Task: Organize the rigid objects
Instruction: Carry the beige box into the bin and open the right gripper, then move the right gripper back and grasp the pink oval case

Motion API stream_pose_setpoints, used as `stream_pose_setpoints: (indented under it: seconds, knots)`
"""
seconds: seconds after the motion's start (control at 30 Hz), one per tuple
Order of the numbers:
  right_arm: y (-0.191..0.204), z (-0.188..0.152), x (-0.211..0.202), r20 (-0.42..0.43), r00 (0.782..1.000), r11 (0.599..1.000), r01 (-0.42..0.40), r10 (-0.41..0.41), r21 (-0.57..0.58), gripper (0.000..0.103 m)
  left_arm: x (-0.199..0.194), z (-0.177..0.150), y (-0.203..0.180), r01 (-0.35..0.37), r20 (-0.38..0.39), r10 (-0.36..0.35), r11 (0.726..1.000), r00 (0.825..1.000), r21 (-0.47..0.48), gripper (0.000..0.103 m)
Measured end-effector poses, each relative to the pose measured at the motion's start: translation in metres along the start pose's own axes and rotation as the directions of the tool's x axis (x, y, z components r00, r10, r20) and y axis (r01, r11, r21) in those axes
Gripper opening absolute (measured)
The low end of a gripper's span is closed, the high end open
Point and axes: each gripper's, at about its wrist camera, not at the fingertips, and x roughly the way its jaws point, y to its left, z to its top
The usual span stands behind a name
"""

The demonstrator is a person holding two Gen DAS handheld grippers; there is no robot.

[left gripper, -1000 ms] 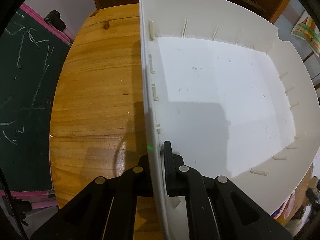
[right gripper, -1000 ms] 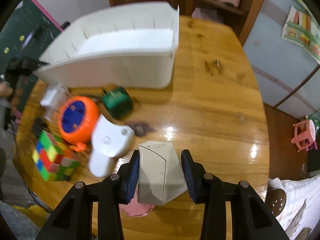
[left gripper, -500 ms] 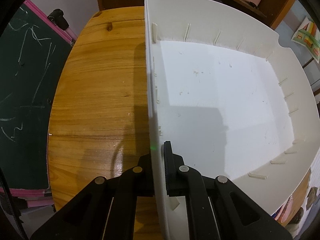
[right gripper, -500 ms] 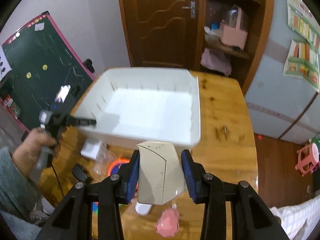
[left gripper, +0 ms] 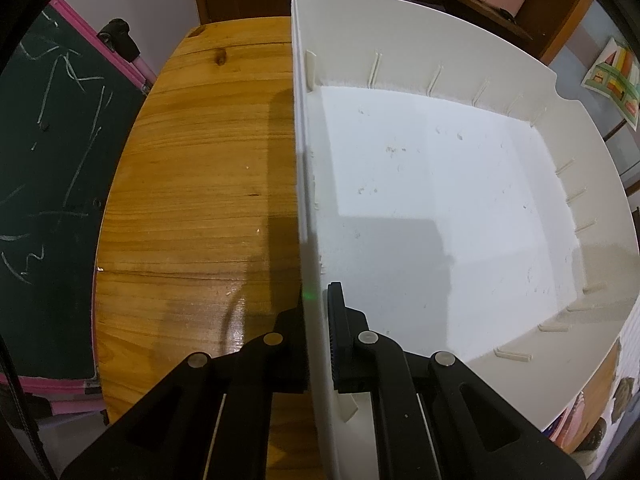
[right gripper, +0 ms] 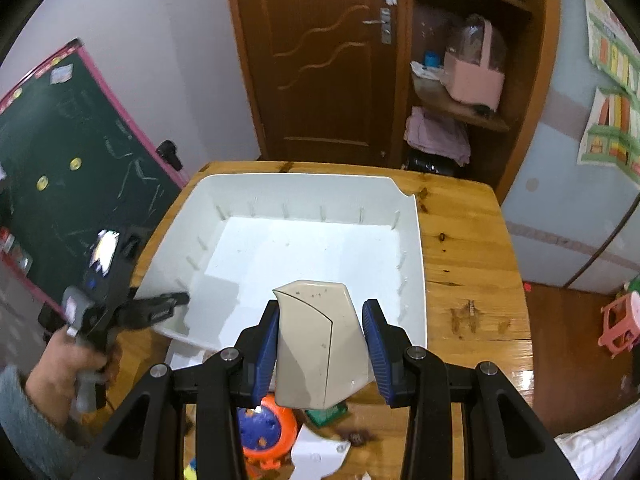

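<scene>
- While our left gripper pinches the near left wall of the white bin, its jaws press together on the thin plastic, one finger outside and one inside.
- From the right wrist view we see that same left gripper at the bin's near left corner, with our left hand and a grey sleeve below it.
- Our right gripper holds a beige wedge-shaped block upright between its blue pads, over the near edge of the bin.
- The bin sits on the wooden table, and its floor shows nothing lying in it.
- Near us, under the right gripper, lie an orange and blue toy, a white plastic piece and a small green item.
- Left of the table stands a green chalkboard with a pink frame; a brown door is at the far side.
</scene>
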Motion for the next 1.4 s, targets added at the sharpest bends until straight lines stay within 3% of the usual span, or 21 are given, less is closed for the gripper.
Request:
stream_pose_setpoints:
  seconds: [0.37, 0.6, 0.8, 0.87, 0.93, 0.97, 1.2, 1.4]
  knots:
    - [-0.036, 0.024, 0.088, -0.197, 0.980, 0.992, -0.016, 0.041, 0.128, 0.041, 0.000, 0.001, -0.003, -0.022, 0.000, 0.022, 1.000, 1.000, 0.020, 0.006]
    - [-0.025, 0.028, 0.141, -0.316, 0.948, 0.992, -0.008, 0.047, 0.124, 0.041, 0.000, 0.002, -0.004, -0.040, -0.003, 0.041, 0.999, 0.999, 0.023, 0.007]
    - [-0.018, 0.022, 0.164, -0.369, 0.929, 0.995, 0.017, 0.020, 0.096, 0.042, 0.001, 0.001, -0.004, -0.047, -0.005, 0.047, 0.999, 0.999, 0.024, 0.007]
    - [-0.017, 0.021, 0.162, -0.361, 0.933, 0.996, 0.022, 0.009, 0.082, 0.045, 0.001, 0.002, -0.004, -0.049, -0.005, 0.050, 0.998, 0.999, 0.024, 0.008]
    - [-0.016, 0.021, 0.152, -0.334, 0.942, 0.997, 0.014, 0.012, 0.075, 0.060, 0.001, 0.001, -0.004, -0.052, -0.006, 0.052, 0.998, 0.999, 0.024, 0.008]
    - [-0.015, 0.022, 0.147, -0.319, 0.948, 0.997, 0.011, 0.013, 0.071, 0.062, 0.001, 0.001, -0.004, -0.055, -0.007, 0.055, 0.998, 0.998, 0.025, 0.008]
    - [-0.004, 0.019, 0.085, -0.218, 0.976, 1.000, -0.015, 0.019, 0.021, 0.063, 0.000, 0.001, -0.006, -0.063, -0.009, 0.064, 0.998, 0.998, 0.025, 0.008]
    - [0.015, -0.007, 0.028, -0.145, 0.989, 0.997, -0.043, 0.034, -0.057, 0.063, 0.000, 0.001, -0.006, -0.066, -0.008, 0.066, 0.997, 0.998, 0.026, 0.009]
